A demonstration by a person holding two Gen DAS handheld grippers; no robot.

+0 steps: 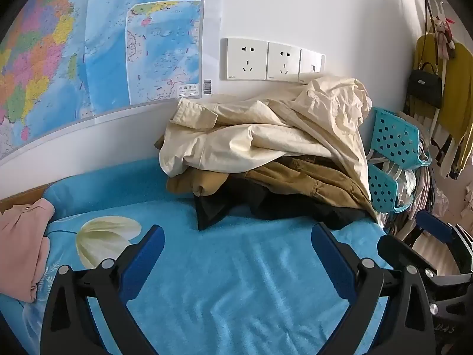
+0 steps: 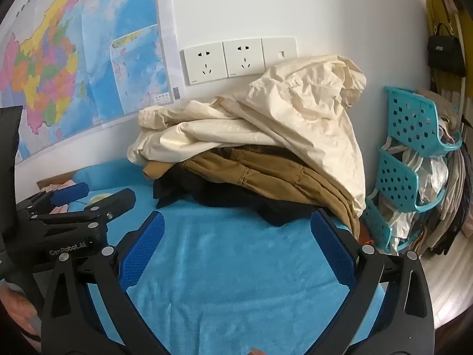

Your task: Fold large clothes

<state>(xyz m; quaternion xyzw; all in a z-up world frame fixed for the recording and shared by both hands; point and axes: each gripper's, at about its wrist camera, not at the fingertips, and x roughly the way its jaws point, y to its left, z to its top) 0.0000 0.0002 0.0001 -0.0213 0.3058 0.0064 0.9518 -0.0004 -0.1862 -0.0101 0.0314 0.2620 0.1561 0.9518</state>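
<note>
The cream garment (image 1: 266, 127) tops a heap against the wall, lying over a tan garment (image 1: 301, 177) and a black garment (image 1: 236, 204) on the blue bed cover (image 1: 236, 281). The layers overlap loosely — a pinch at the cream edge could snag the tan cloth beneath and drag the whole pile. Both the left hand-held gripper (image 1: 238, 244) and the right hand-held gripper (image 2: 238, 230) hang released and empty, just short of the heap — the black hem lies nearest.
</note>
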